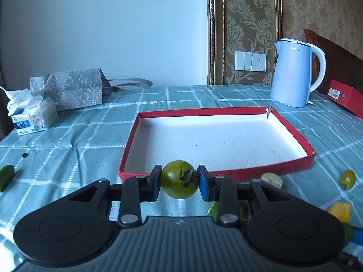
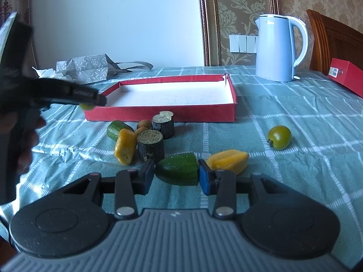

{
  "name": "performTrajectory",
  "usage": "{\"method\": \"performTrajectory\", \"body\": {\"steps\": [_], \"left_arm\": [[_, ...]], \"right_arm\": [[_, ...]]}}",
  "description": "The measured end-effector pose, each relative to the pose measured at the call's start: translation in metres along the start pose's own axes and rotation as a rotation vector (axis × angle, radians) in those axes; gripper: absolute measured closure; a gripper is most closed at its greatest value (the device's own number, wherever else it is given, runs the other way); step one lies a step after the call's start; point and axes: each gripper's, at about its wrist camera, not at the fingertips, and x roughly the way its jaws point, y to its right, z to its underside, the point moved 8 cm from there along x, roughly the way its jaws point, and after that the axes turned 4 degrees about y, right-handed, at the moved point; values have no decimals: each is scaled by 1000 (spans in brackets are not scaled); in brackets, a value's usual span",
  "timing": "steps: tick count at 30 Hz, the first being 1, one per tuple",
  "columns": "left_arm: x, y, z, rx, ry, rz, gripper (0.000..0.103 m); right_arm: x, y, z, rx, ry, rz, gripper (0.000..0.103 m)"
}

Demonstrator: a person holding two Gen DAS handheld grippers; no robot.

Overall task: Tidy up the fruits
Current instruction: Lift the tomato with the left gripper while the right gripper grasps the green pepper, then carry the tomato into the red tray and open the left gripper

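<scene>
My left gripper (image 1: 180,179) is shut on a green tomato (image 1: 177,179) and holds it above the cloth just before the near wall of the red tray (image 1: 249,172). In the right wrist view the left gripper (image 2: 90,104) hangs at the tray's near left corner (image 2: 158,113). My right gripper (image 2: 177,170) is shut on a green cucumber piece (image 2: 178,168) low over the cloth. Beyond it lie yellow starfruit pieces (image 2: 229,159) (image 2: 124,146), two dark cane chunks (image 2: 150,146), small brown fruits (image 2: 144,124), another cucumber piece (image 2: 118,130) and a second green tomato (image 2: 279,137).
A blue kettle (image 2: 275,47) stands behind the tray at the right. A red box (image 2: 347,76) lies at the far right edge. A grey gift bag (image 1: 72,88) and a tissue pack (image 1: 31,115) sit at the back left. A cucumber piece (image 1: 5,176) lies at the left.
</scene>
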Motion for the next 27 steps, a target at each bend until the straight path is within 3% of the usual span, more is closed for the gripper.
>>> {"method": "performTrajectory", "body": {"steps": [11, 22, 27], "left_arm": [[50, -4, -36, -25, -6, -87, 70], [106, -14, -15, -37, -133, -143, 70], [114, -17, -11, -28, -140, -159, 70]], "right_arm": [[6, -5, -3, -13, -11, -17, 64], [14, -5, -7, -25, -19, -29, 64], [17, -6, -7, -28, -26, -36, 64]]}}
